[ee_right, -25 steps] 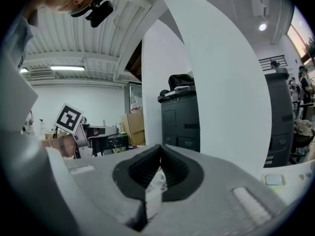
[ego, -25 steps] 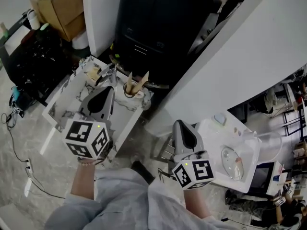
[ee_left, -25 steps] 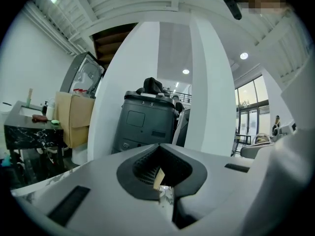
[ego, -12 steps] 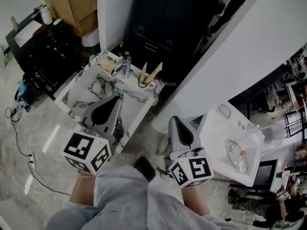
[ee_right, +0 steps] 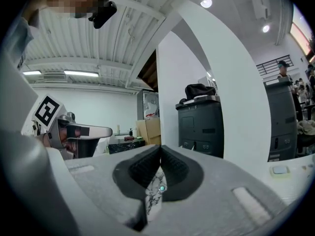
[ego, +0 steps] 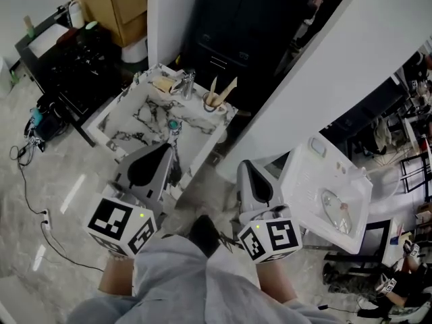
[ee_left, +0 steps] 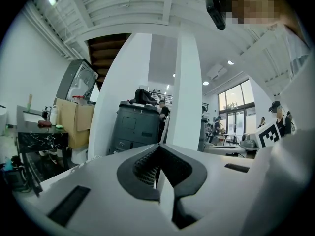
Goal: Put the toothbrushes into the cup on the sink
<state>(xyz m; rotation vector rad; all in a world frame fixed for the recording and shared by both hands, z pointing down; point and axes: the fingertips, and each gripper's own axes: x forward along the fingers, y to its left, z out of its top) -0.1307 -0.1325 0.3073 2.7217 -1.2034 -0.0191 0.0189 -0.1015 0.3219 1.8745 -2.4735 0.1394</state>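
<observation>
In the head view the marble sink (ego: 135,117) lies toward eleven o'clock. The cup (ego: 213,102) stands on the sink's rim at its two o'clock corner, with the toothbrushes (ego: 227,88) leaning inside it. The left hand-held gripper (ego: 167,150) is at the sink's six o'clock edge. The right hand-held gripper (ego: 245,165) sits at five o'clock, apart from the cup.

In the left gripper view the jaws are pressed together, empty.

In the right gripper view the jaws are likewise closed on nothing, and a sliver of marble shows at six o'clock below them.

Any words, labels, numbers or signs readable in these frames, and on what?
No readable text anywhere.
The cube on the left gripper and the cube on the right gripper: black-and-white square patterns only, no letters.
The cardboard box: no print readable.
</observation>
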